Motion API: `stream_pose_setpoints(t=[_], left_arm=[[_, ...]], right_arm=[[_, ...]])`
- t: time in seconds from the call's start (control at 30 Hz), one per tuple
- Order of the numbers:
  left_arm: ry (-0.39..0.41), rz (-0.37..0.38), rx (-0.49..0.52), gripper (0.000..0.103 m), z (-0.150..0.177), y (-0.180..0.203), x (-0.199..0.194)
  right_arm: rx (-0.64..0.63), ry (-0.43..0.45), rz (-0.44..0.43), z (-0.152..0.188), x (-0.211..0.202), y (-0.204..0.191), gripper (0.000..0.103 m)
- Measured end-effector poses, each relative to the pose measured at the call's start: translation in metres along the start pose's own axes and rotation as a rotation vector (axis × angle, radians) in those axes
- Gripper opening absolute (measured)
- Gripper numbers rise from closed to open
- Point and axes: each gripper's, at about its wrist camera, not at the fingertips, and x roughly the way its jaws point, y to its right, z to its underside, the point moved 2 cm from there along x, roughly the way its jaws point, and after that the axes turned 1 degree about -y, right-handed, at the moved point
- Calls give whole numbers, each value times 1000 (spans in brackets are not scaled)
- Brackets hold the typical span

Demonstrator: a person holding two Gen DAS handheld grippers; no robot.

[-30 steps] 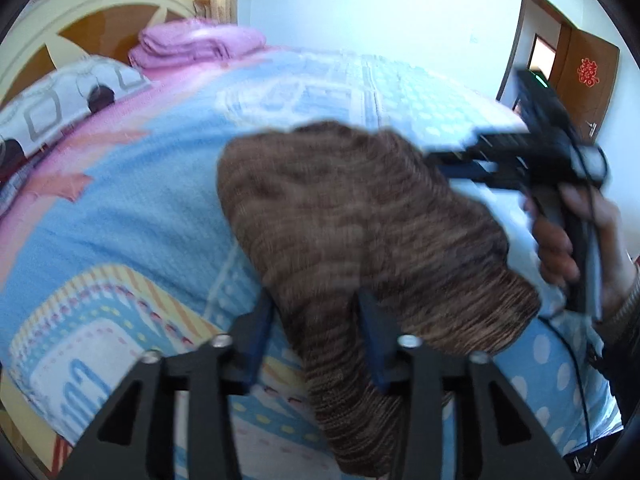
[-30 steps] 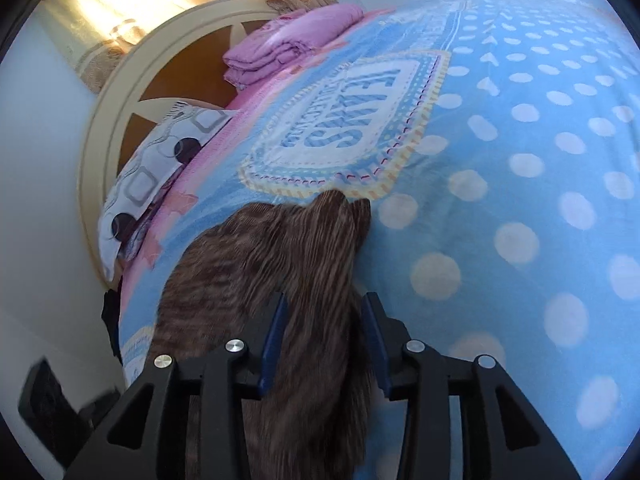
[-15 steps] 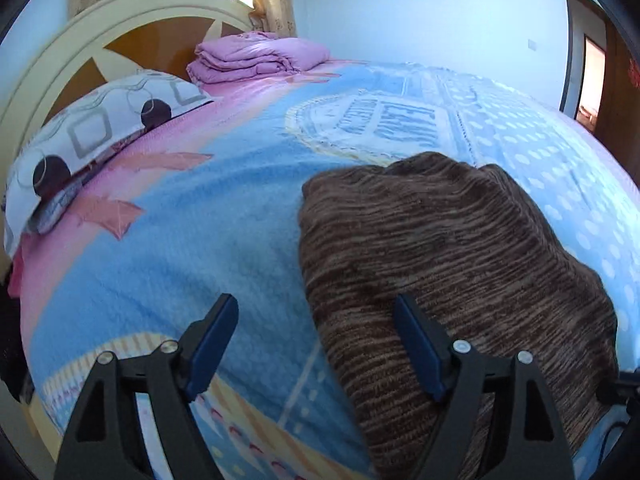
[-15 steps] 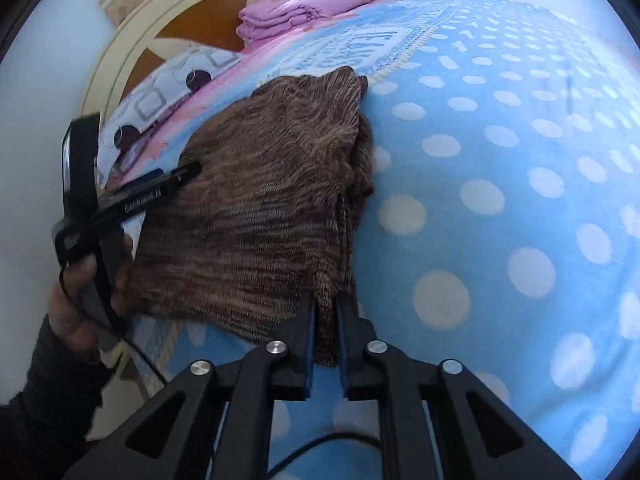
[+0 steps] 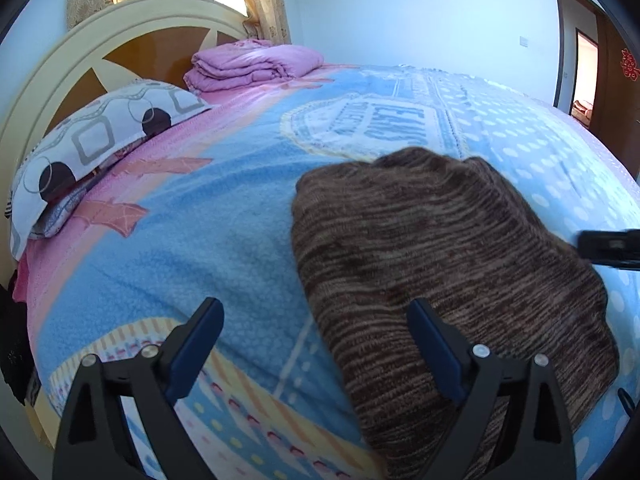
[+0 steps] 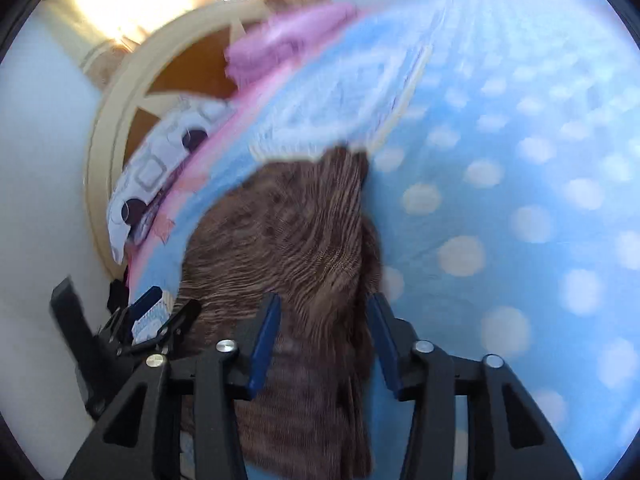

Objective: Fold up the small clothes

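A brown striped knit garment (image 5: 440,264) lies folded on the blue bedspread (image 5: 208,240). My left gripper (image 5: 316,324) is open wide and empty, its right finger over the garment's near left edge. In the right wrist view the garment (image 6: 304,240) lies under my right gripper (image 6: 324,316), whose jaws stand open over its right edge with nothing gripped. The left gripper shows at the lower left of the right wrist view (image 6: 156,316). The tip of the right gripper shows at the right edge of the left wrist view (image 5: 608,246).
A patterned pillow (image 5: 92,148) and a folded pink blanket (image 5: 256,64) lie by the cream headboard (image 5: 120,32) at the far left. An open doorway (image 5: 584,80) stands at the far right. The bed's near edge drops off at the lower left.
Both grippers held the garment a second ago. The left one opened and let go first. The right one, shut on the edge half a second ago, now stands open and has swung over the garment.
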Motion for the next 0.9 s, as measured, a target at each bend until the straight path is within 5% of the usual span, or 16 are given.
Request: stream_pose_setpoints(t=[0.13, 0.27, 0.37, 0.47, 0.53, 0.67, 0.9], left_arm=[[-1, 12, -22, 103, 3, -4, 1], [-22, 25, -46, 103, 3, -7, 3], [-25, 25, -33, 103, 6, -5, -1], [-40, 34, -40, 103, 11, -6, 0], [-44, 39, -58, 103, 13, -7, 1], [-38, 35, -55, 103, 14, -6, 1], [-41, 43, -65, 103, 18, -6, -3]], right_arm=[[-86, 50, 179, 4, 4, -3, 8], [-150, 111, 251, 7, -9, -16, 8], [-224, 180, 179, -3, -18, -43, 12], [-274, 150, 114, -18, -1, -65, 12], [-234, 71, 145, -30, 26, -59, 12], [-41, -29, -29, -50, 42, -26, 11], [-70, 32, 54, -36, 24, -20, 2]])
